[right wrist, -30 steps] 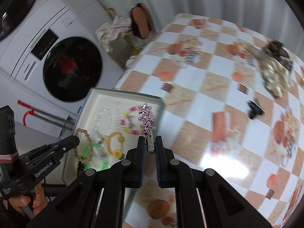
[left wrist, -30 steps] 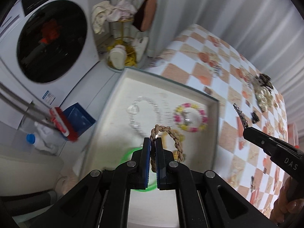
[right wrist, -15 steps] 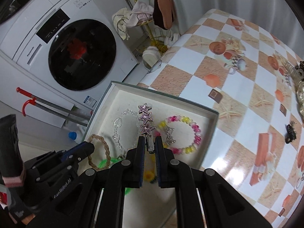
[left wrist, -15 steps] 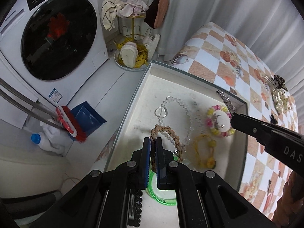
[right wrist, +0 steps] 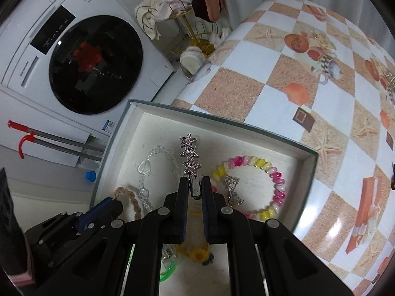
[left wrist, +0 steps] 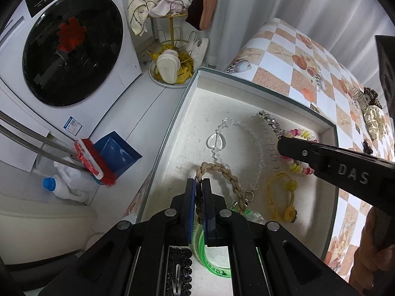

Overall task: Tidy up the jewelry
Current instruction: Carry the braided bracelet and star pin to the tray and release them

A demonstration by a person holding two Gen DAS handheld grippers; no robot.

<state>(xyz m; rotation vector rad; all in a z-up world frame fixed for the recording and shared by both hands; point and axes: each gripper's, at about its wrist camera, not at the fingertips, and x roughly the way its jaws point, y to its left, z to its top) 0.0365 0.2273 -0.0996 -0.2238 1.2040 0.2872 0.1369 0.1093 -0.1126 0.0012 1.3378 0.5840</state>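
Both pieces hang over the shallow white cardboard box (right wrist: 259,123), presumably for dropping in: the left gripper (left wrist: 198,185) clamped on a tan braided cord bracelet (left wrist: 222,170), the right gripper (right wrist: 195,190) pinching a silver star-studded hair clip (right wrist: 189,155)

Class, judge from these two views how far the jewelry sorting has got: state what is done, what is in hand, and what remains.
Done: the clear bead bracelet, pink-and-yellow bracelet and yellow hair tie lie in the box. In hand: the left hand-held gripper grips a braided bracelet, and the right hand-held gripper a star hair clip, both over the box. Left: hair claws on the tablecloth.
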